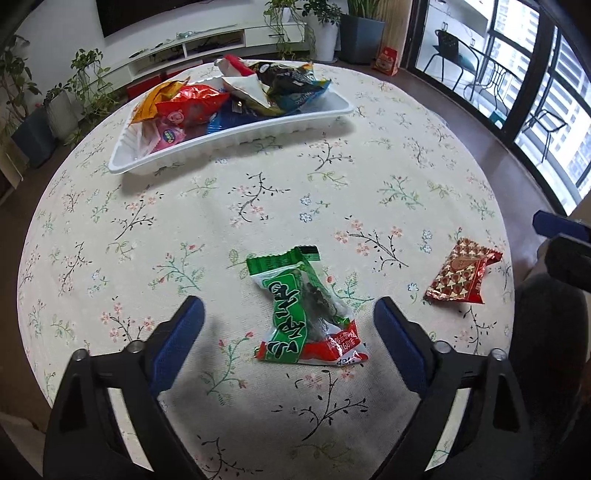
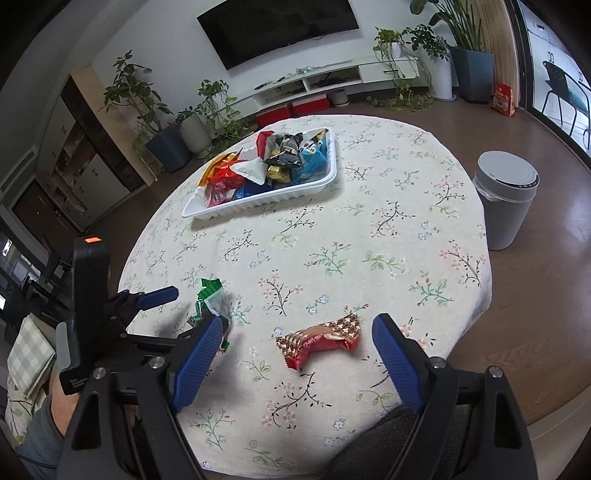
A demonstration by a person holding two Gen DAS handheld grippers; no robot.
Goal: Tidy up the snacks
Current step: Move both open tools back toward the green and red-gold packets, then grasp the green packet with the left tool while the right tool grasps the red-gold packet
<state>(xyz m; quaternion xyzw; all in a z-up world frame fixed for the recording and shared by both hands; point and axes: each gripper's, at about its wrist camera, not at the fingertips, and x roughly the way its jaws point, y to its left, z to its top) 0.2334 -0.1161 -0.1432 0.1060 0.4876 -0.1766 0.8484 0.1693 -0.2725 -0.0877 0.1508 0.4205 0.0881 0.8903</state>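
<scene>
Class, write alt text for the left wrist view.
The open left gripper hovers over a green snack packet on a floral tablecloth. A red packet lies to its right; beyond, a white tray holds assorted snacks.

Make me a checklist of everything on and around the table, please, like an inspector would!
Surface: round table under a floral tablecloth.
Job's things: white tray holding a heap of snack packets; green seaweed packet and red packet lying loose on the cloth, outside the tray.
Clutter: nothing seen on the table besides the snacks.
Grippers: left gripper open, its jaws on either side of the green seaweed packet without touching it; right gripper open, its jaws either side of the red packet without touching it.
Cables: nothing seen.
Surroundings: grey bin on the floor beside the table; potted plants; wall television; balcony window.
</scene>
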